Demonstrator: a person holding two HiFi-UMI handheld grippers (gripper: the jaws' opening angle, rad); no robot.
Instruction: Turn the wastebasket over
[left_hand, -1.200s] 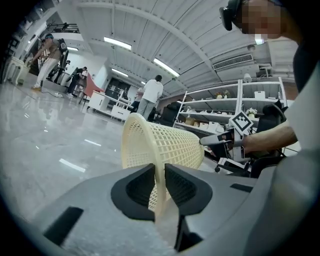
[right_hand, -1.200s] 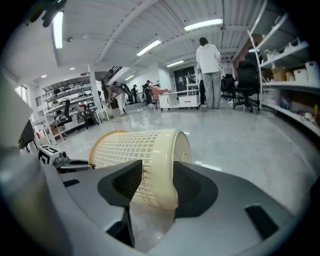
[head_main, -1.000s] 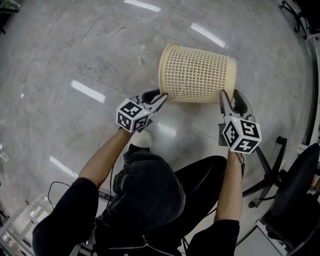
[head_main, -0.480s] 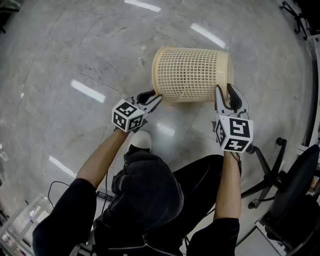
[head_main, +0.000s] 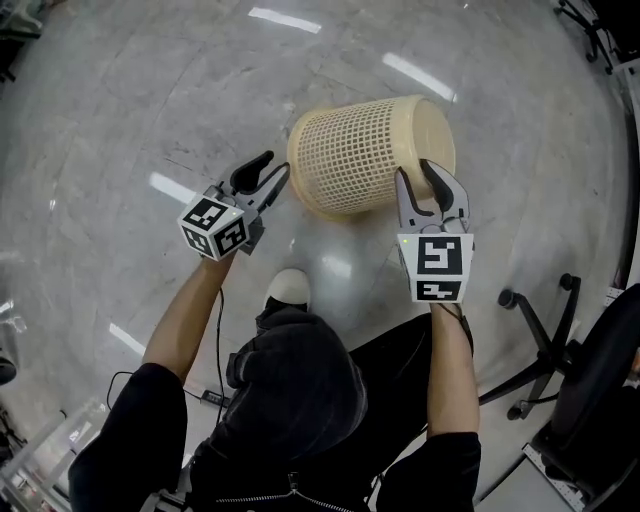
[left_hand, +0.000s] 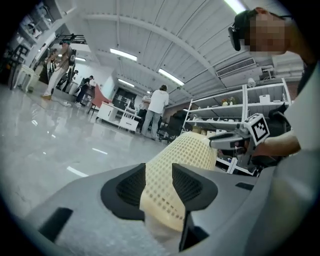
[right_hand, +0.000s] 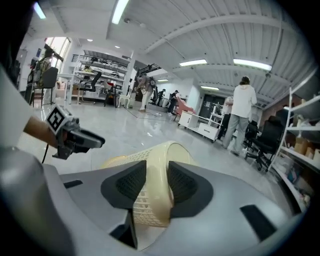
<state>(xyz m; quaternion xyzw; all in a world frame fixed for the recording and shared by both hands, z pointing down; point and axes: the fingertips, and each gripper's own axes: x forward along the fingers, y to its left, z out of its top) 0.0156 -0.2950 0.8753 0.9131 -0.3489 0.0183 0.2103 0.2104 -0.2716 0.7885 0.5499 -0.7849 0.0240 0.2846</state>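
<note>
The cream mesh wastebasket (head_main: 355, 150) hangs on its side above the floor, open mouth to the left and solid end to the right. My right gripper (head_main: 420, 172) is shut on the solid end's edge, and in the right gripper view that smooth band (right_hand: 155, 165) sits pinched between the pads. My left gripper (head_main: 272, 167) is just left of the mouth rim with its jaws opening. In the left gripper view the wastebasket's mesh (left_hand: 192, 152) shows in the gap of the left gripper (left_hand: 159, 182), and the pads do not press on it.
A glossy marble floor (head_main: 120, 120) lies below. The person's shoe (head_main: 290, 285) is under the wastebasket's near side. An office chair's wheeled base (head_main: 530, 330) stands at the right. Shelving (left_hand: 225, 115) and standing people (right_hand: 240, 115) are farther off.
The left gripper has let go of the mouth rim, opened, and moved left and up. The right gripper has rolled and shifted left, tilting the wastebasket's solid end up.
</note>
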